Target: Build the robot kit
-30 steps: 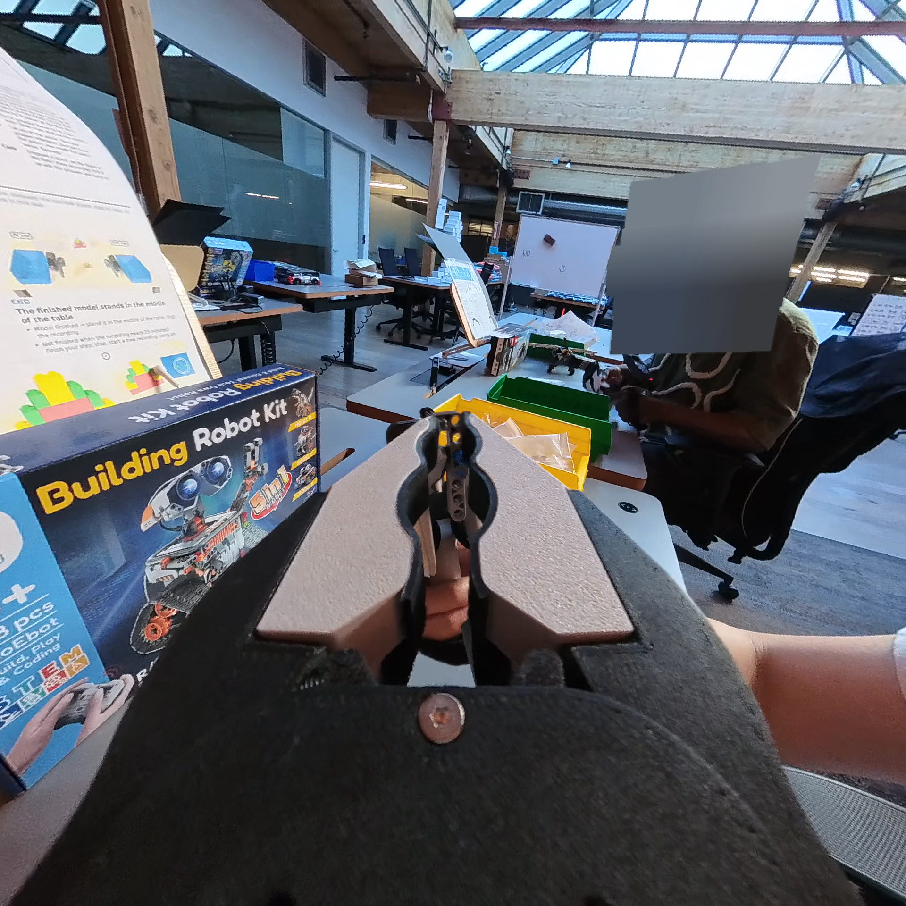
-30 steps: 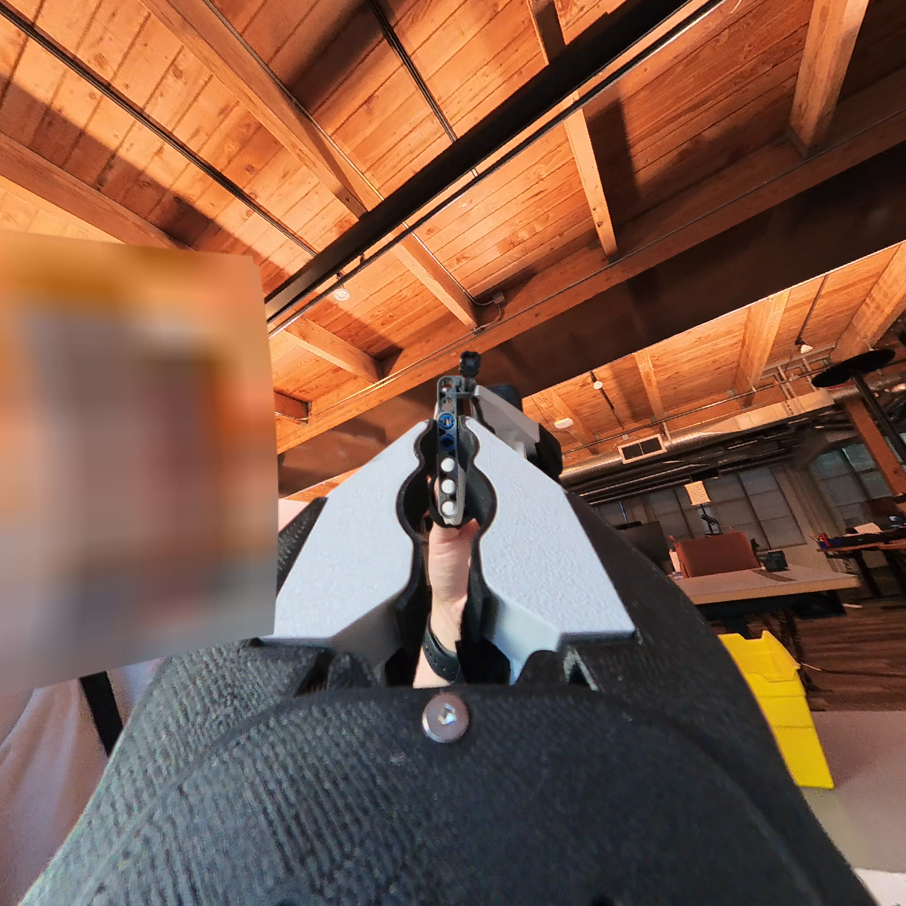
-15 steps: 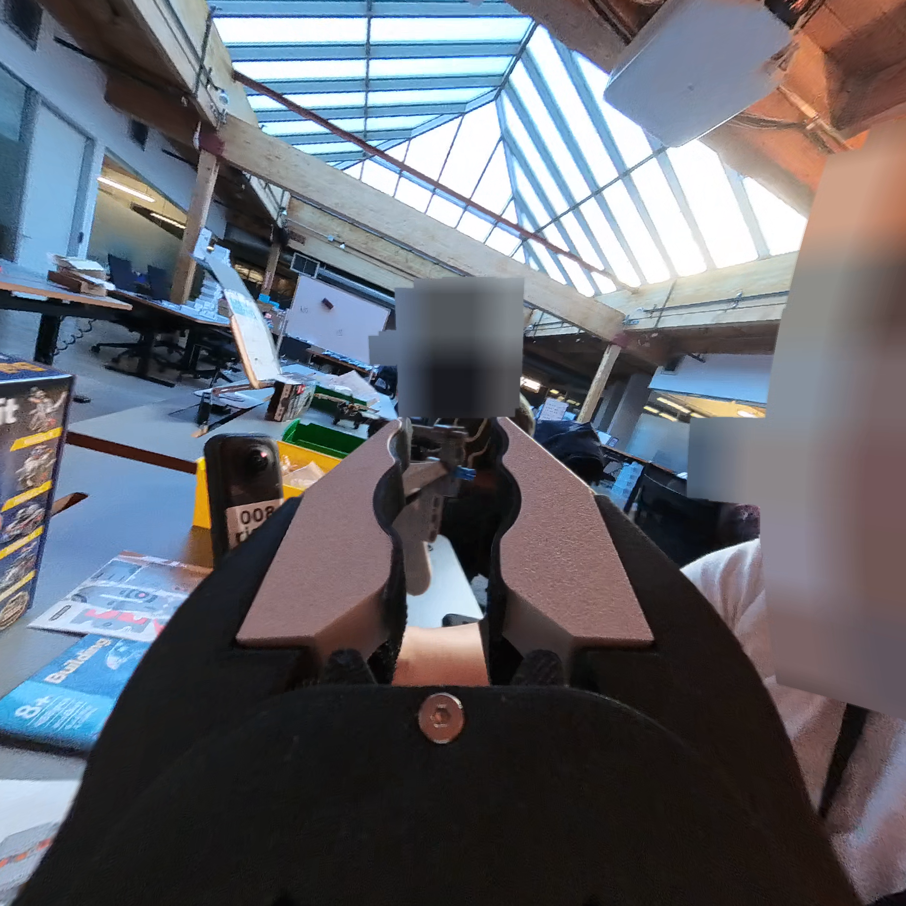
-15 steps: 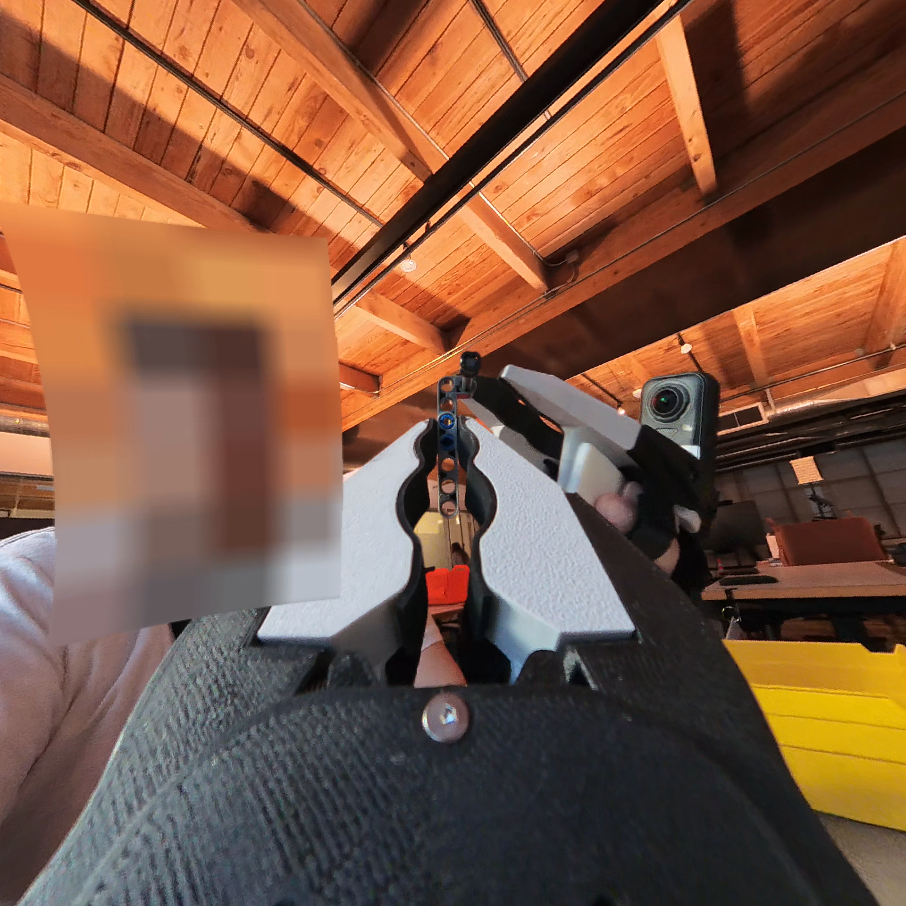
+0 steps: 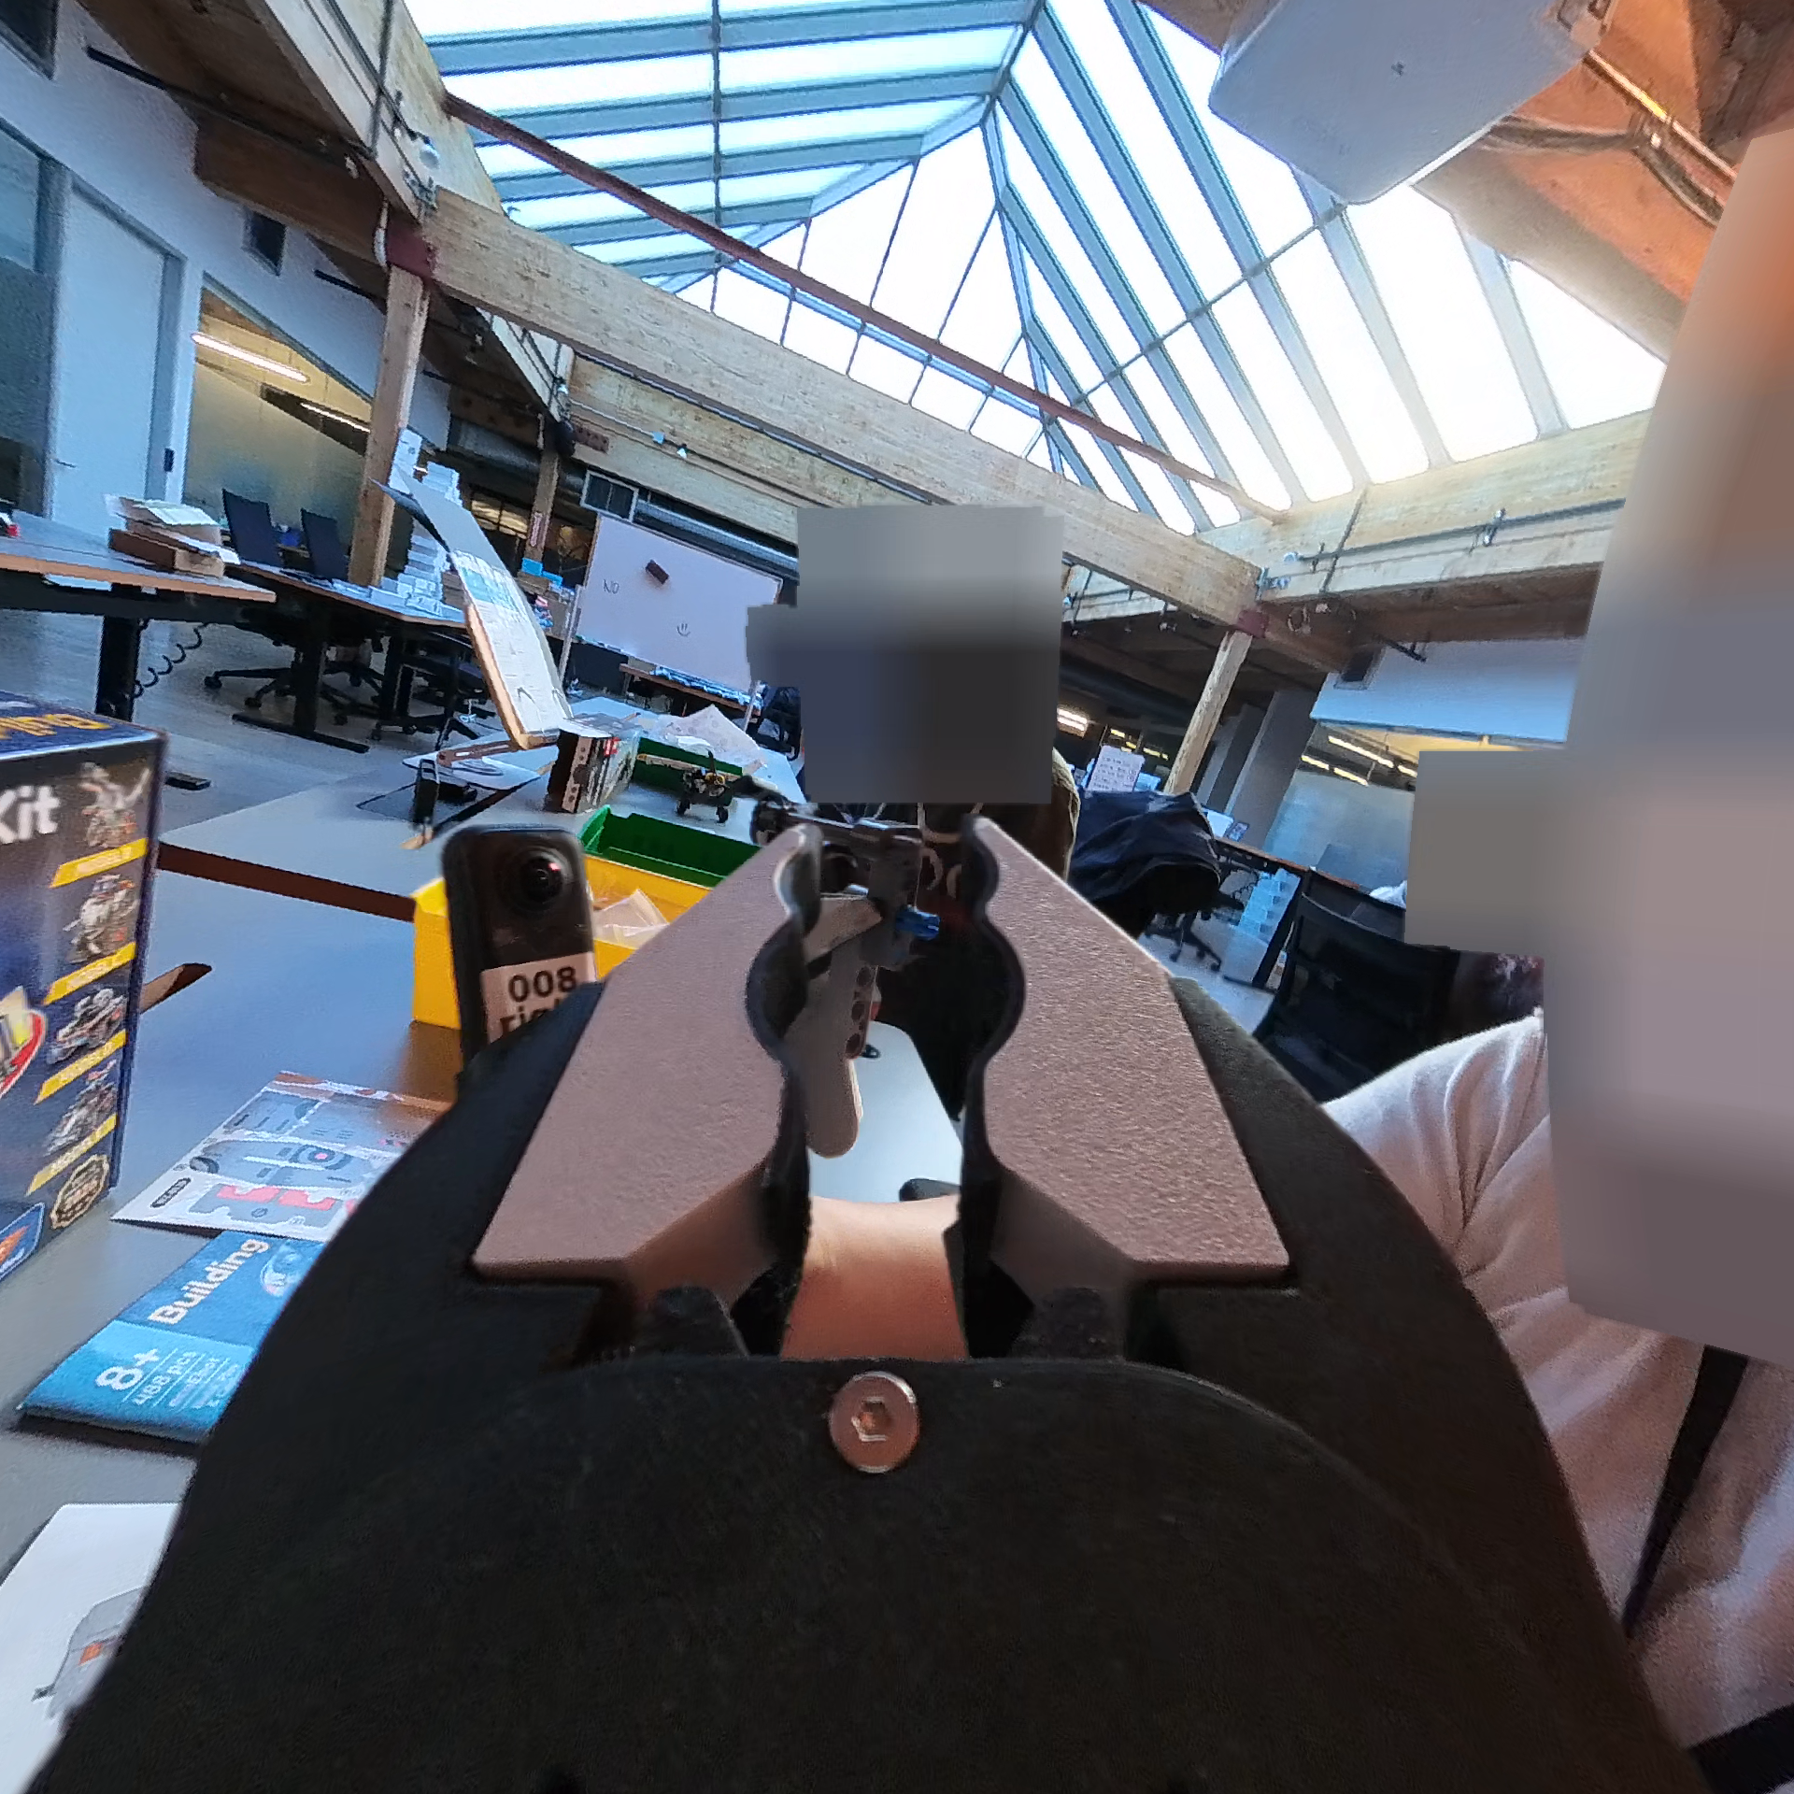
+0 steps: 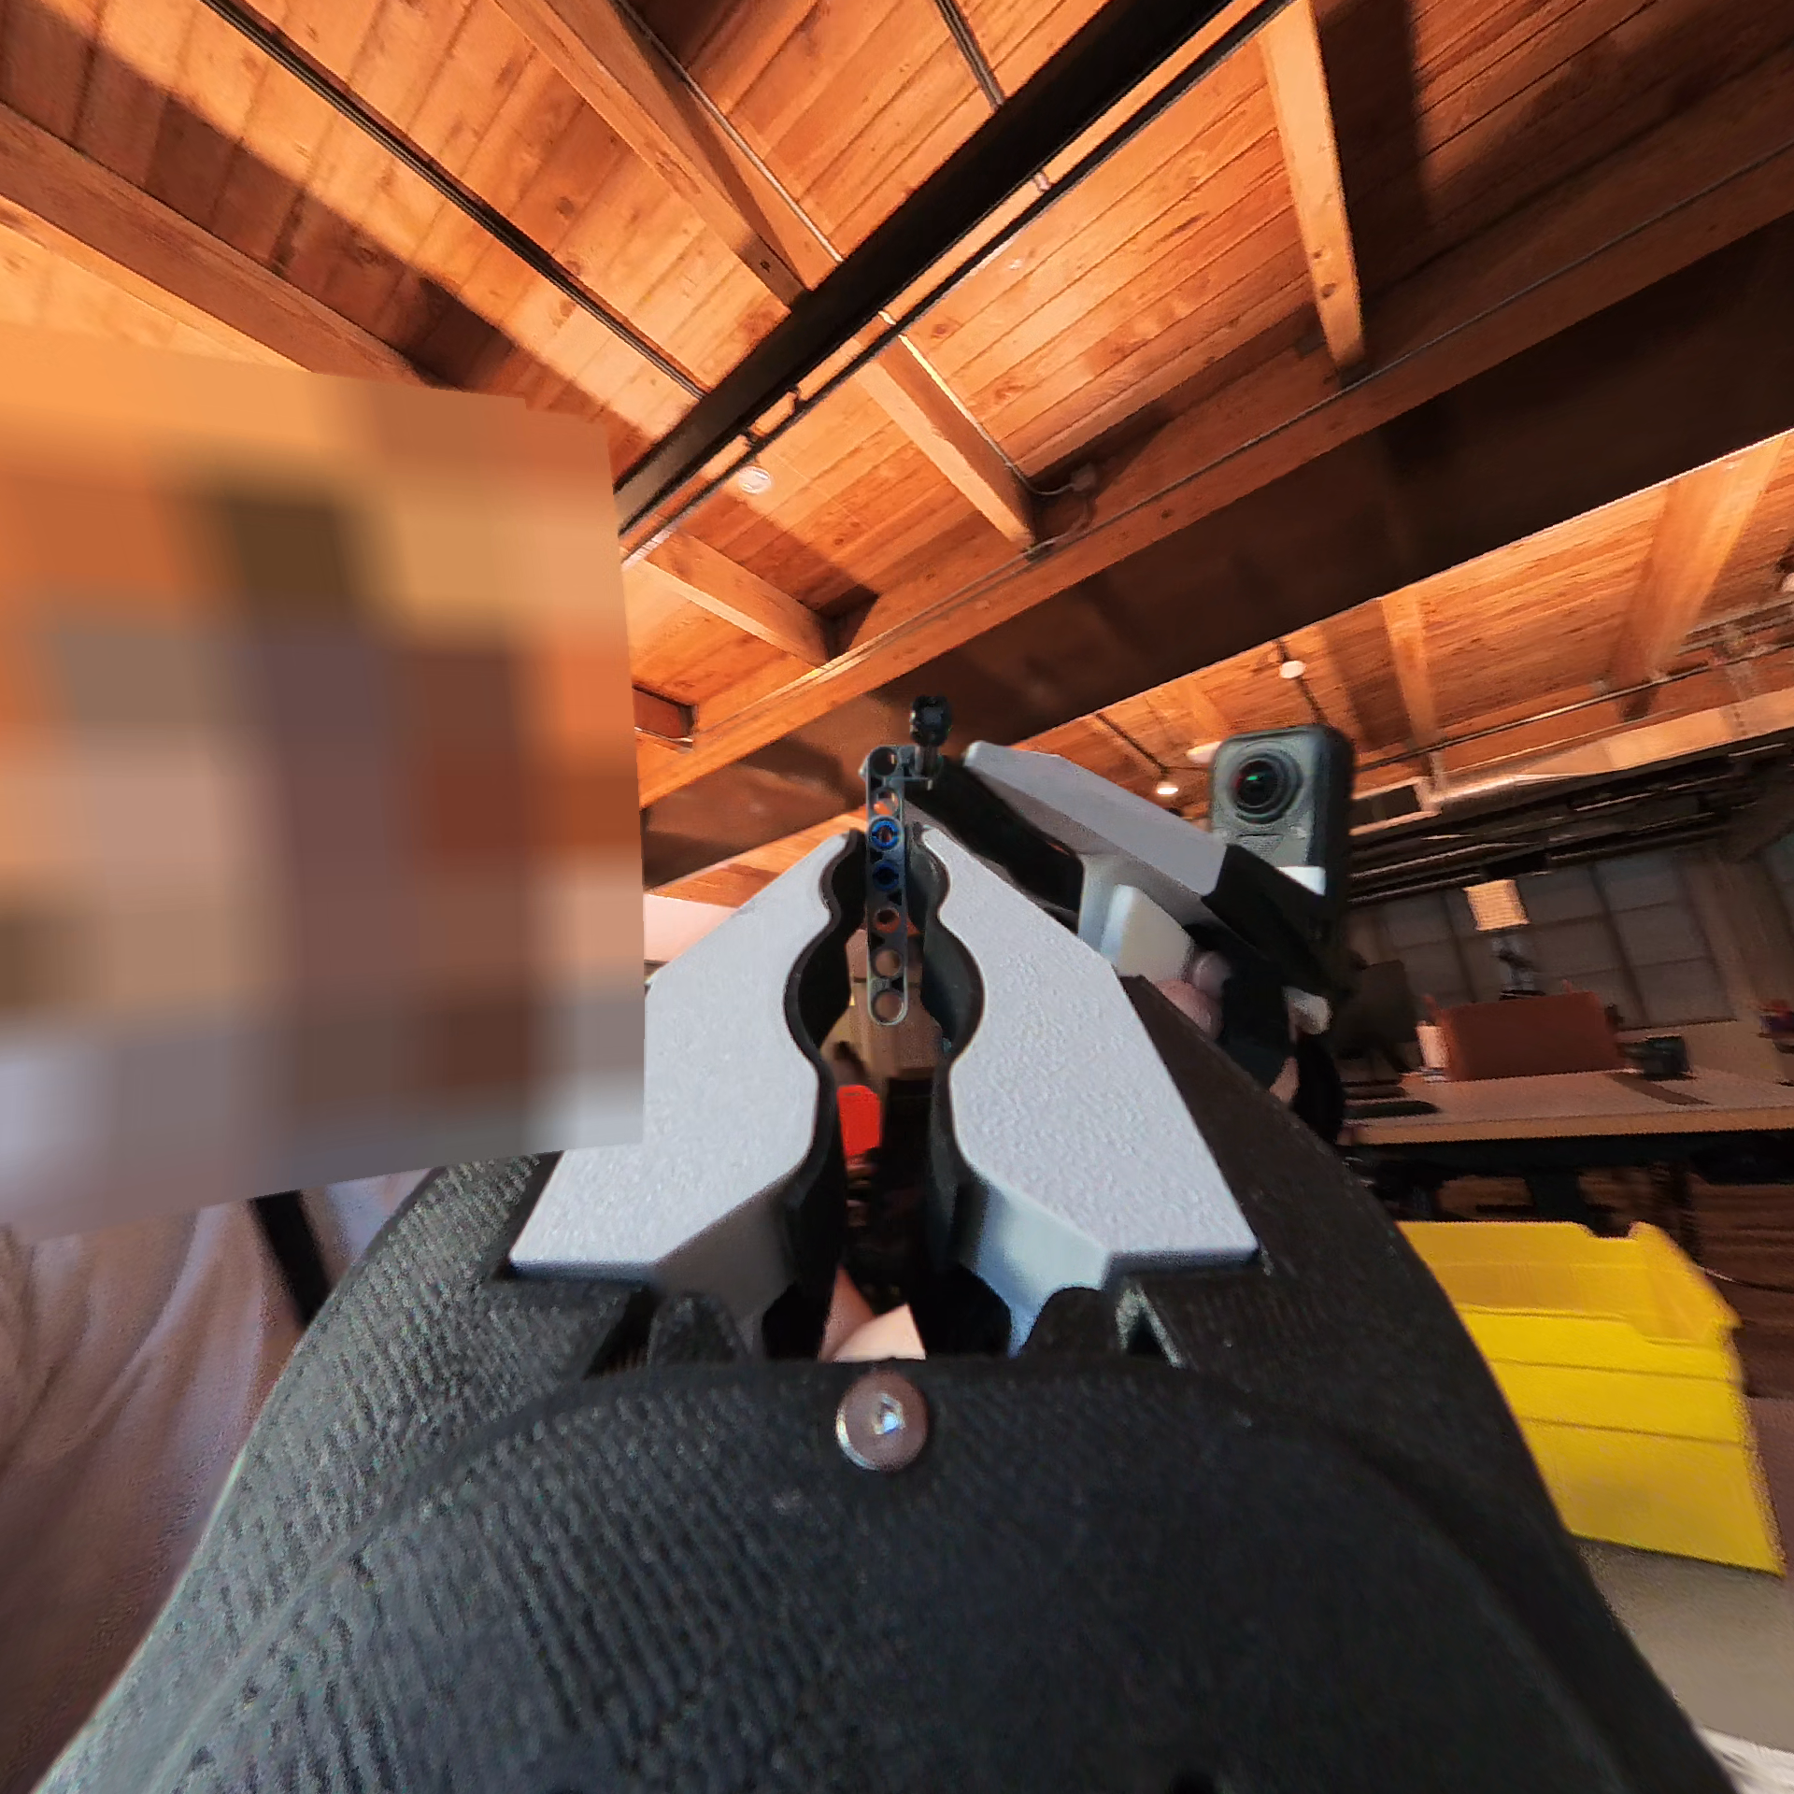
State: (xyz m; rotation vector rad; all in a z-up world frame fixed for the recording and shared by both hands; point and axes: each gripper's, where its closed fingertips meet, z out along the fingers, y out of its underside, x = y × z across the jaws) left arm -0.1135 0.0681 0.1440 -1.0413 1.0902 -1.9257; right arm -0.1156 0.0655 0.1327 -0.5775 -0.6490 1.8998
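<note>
Grey perforated beam (image 6: 888, 956) stands upright at the centre of the right wrist view, against a wooden ceiling. The right gripper (image 6: 888, 859) pinches it narrowly near its middle; blue pins (image 6: 883, 833) fill two holes and a black pin (image 6: 930, 718) sticks out at the top. The left gripper (image 5: 888, 854) meets that top end from the upper right. Its jaws now stand apart, where a second ago they were closed tight on the part. Whether they still touch it, I cannot tell. Its view has swung up off the boxed kit (image 5: 68, 971) at the left edge. Below lie booklets (image 5: 282, 1165) on the counter (image 5: 291, 980), with a yellow bin (image 5: 432, 956) behind.
</note>
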